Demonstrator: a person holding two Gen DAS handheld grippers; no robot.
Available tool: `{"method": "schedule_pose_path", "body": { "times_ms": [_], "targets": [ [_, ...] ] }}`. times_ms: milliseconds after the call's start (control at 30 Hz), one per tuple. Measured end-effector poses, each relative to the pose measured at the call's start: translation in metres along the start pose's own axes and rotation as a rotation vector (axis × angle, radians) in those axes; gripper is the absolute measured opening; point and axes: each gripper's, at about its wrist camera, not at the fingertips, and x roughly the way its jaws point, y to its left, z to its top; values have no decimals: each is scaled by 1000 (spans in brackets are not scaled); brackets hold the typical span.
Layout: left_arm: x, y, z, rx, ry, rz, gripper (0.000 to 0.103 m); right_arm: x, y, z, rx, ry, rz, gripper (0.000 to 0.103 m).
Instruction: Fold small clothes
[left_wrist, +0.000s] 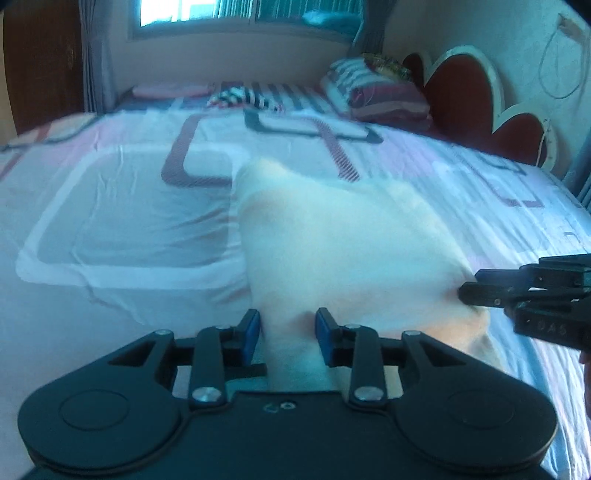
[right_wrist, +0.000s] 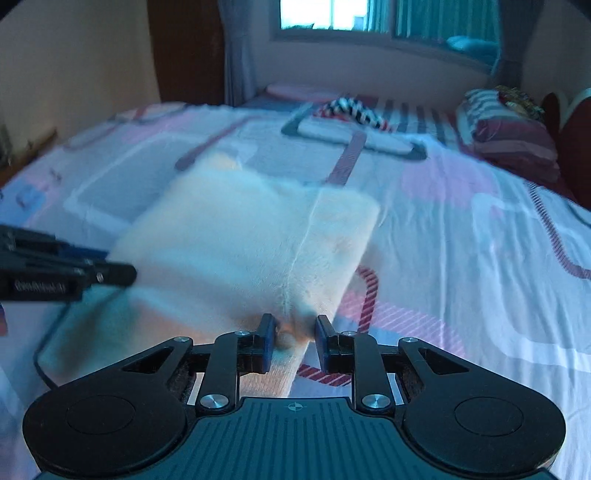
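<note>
Left wrist view: left tool (left_wrist: 286, 338) low over the bed (left_wrist: 110, 221), blue pads (left_wrist: 251, 332) spread apart, near edge of the cream garment (left_wrist: 332, 236) running between them. Cloth looks bunched between the pads, but a gap shows on each side, so not clamped; cannot tell if it touches either pad. Right tool (left_wrist: 469, 293) comes in from the right, its tip at the garment's right near corner; side-on, so cannot tell whether its fingers are together. Garment lies mid-bed, near the edge closest to the camera, well apart from the pillows (left_wrist: 369, 92) at the headboard (left_wrist: 465, 85).

Right wrist view: right tool (right_wrist: 293, 339) with pads (right_wrist: 267, 343) spread, a puckered bit of the garment's (right_wrist: 243, 229) near edge sitting between them, not visibly squeezed. A seam or crease line runs from that pucker away toward the far edge of the bed (right_wrist: 480, 229). Left tool (right_wrist: 118, 275) at the garment's left near corner, seen side-on.

Step, as a guess: both tools placed on the near hem, about to grip for a fold. Next move needs both to close on the hem, then lift it and carry it over toward the far edge evenly so the fold stays square.

Garment is a rough rectangle; long axis seems to run from the near edge of the bed toward the window side, slanted slightly left. Blur limits certainty.
</note>
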Motion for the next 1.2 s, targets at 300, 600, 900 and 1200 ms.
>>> {"method": "schedule_pose_path", "body": {
  "times_ms": [300, 600, 900, 1200],
  "targets": [
    [-7, -2, -25, 0, 29, 5, 33, -11, 14, -27, 15, 25, 10, 23],
    [-19, -6, -41, 14, 28, 19, 38, 1, -7, -27, 133, 33, -4, 23],
    [-25, -8, -54, 0, 37, 28, 38, -21, 8, -59, 159, 44, 21, 23],
    [-51, -7, -65, 9, 10, 51, 42, -55, -9, -73, 339, 9, 110, 23]
  ]
}}
